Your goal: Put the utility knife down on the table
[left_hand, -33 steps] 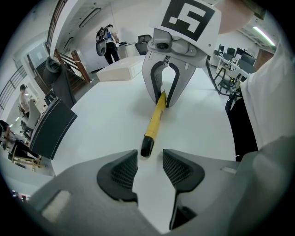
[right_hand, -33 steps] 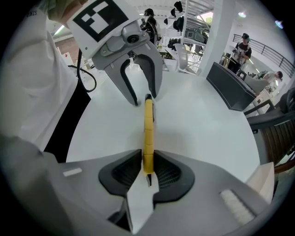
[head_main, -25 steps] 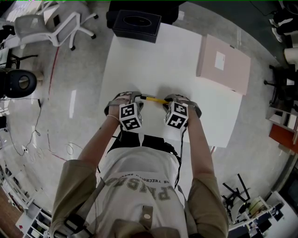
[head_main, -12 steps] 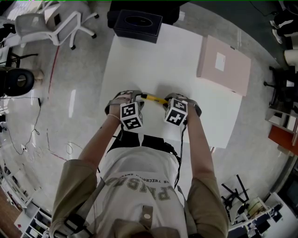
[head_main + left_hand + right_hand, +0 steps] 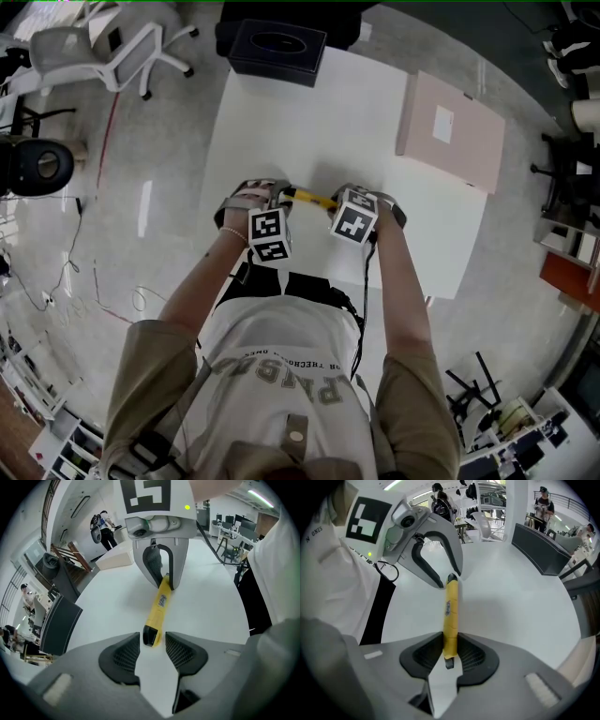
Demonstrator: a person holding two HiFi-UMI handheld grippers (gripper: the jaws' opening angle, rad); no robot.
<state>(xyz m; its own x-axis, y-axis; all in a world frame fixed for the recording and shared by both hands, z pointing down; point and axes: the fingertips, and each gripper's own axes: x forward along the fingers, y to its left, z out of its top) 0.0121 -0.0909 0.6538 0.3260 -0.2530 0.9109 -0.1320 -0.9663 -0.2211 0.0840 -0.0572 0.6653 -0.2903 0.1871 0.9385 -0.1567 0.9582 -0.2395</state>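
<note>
Head view: yellow utility knife (image 5: 309, 198), over the white bench (image 5: 309, 112), spanning left tongs (image 5: 278, 195) and right tongs (image 5: 335, 206).
Left gripper view: left tongs wide, the knife's black end between the pads, both clear of it.
Right gripper view: right tongs clamped on the knife's other end.

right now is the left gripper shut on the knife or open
Open: the left gripper has its fingers apart, with gaps beside the knife end.
</note>
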